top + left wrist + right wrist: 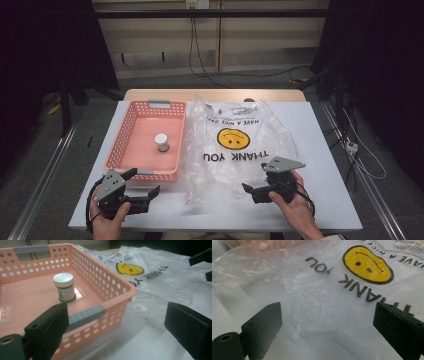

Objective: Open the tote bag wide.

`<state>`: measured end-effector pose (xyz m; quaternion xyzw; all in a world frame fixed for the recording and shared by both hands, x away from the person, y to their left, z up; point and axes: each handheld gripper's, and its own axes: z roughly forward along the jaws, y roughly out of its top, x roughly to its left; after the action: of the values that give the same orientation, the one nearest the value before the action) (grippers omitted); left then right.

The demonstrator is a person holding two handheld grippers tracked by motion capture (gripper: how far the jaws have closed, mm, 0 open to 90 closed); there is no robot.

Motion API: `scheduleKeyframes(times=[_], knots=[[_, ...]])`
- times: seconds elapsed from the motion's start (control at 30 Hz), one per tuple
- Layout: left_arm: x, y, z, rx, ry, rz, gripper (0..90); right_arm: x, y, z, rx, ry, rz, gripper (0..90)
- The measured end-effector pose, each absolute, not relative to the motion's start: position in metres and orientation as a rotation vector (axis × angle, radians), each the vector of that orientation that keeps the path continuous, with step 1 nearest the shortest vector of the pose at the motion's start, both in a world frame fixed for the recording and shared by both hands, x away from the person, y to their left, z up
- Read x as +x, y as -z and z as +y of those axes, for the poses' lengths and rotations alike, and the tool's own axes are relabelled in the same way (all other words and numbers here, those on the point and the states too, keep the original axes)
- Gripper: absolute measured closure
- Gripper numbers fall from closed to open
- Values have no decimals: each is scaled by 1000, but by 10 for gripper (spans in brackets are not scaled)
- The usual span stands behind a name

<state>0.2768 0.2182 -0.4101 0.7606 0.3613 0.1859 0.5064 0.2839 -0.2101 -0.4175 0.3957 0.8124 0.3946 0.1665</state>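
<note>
A pink perforated basket (131, 131) (112, 291) stands on the left half of the white table. Upright on its floor is a small jar (161, 142) (64, 287) with a white lid and a green label. To the basket's right lies a clear plastic bag (235, 150) (160, 282) (324, 297) printed with a yellow smiley and "THANK YOU". My left gripper (144, 183) (117, 327) is open, low at the basket's near right corner, nothing between its jaws. My right gripper (255, 177) (327, 330) is open just over the bag's near edge, holding nothing.
The white table top (320, 150) sits on a wooden table whose far edge (215, 94) shows behind it. Grey handles (159, 103) (86, 315) cap the basket's short ends. Cables (200, 55) run across the floor beyond. The right gripper's jaws (201, 257) show far right in the left gripper view.
</note>
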Motion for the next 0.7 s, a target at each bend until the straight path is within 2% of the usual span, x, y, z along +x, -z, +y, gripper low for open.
scheduleKeyframes(times=[0.17, 0.53, 0.7], knots=[[276, 410, 217, 1840, -448, 866, 54, 296, 423, -200, 1088, -1116, 2390, 137], [278, 411, 214, 1857, -436, 852, 55, 313, 438, -169, 1003, -1024, 2582, 118], [278, 411, 214, 1855, -434, 848, 55, 315, 447, -164, 991, -952, 2621, 159]])
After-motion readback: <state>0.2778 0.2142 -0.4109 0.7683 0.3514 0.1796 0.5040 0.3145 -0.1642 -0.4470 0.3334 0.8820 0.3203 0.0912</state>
